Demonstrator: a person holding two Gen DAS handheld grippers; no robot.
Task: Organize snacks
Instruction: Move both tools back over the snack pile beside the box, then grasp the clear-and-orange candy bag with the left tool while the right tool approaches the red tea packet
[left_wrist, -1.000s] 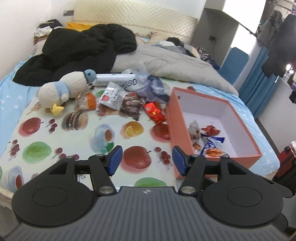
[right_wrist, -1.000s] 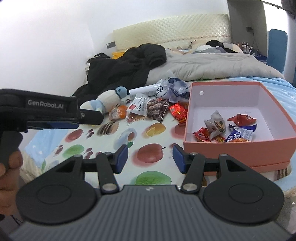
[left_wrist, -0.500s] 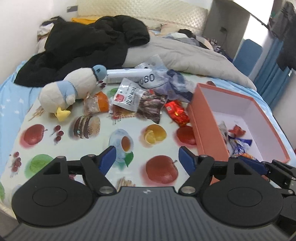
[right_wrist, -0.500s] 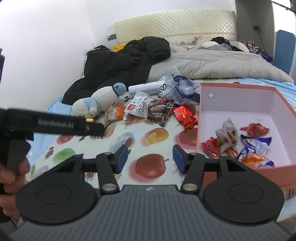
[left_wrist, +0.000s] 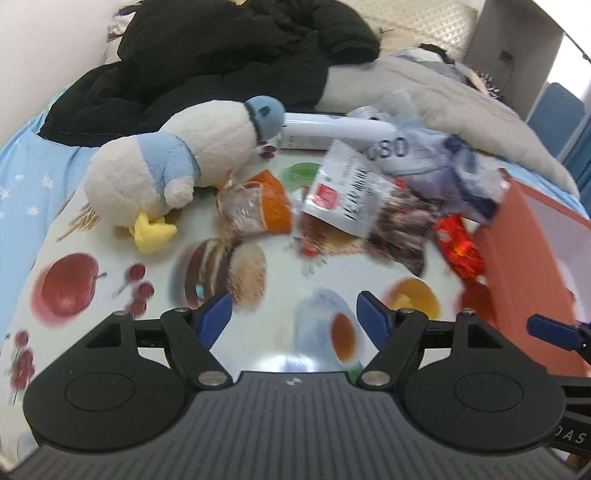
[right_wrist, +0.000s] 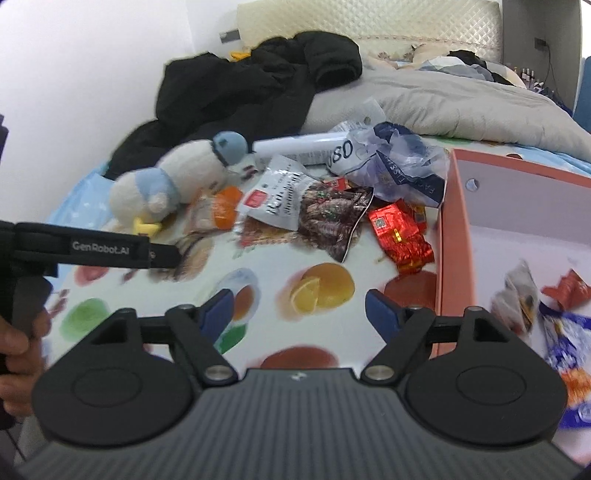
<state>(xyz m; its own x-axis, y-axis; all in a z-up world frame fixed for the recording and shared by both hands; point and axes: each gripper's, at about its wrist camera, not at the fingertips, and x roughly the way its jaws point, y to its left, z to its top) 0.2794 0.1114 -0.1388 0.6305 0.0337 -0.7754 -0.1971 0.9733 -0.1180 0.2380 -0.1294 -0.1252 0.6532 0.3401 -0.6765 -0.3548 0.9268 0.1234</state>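
Loose snacks lie on the fruit-print sheet: an orange packet, a white-and-brown bag and red packets. My left gripper hangs open over the sheet, short of the orange packet, with nothing between its fingers. In the right wrist view the same bag and red packets lie ahead of my right gripper, whose jaws are opening and hold nothing. The orange box on the right holds several wrapped snacks.
A plush penguin lies left of the snacks. Behind them are a white tube and a crumpled plastic bag. A black jacket and a grey duvet cover the far bed. A hand holds the left tool.
Both grippers have moved forward and down toward the snack pile, which now looks larger. The left jaws widened first, then the right jaws. The box has slid toward the right edge.
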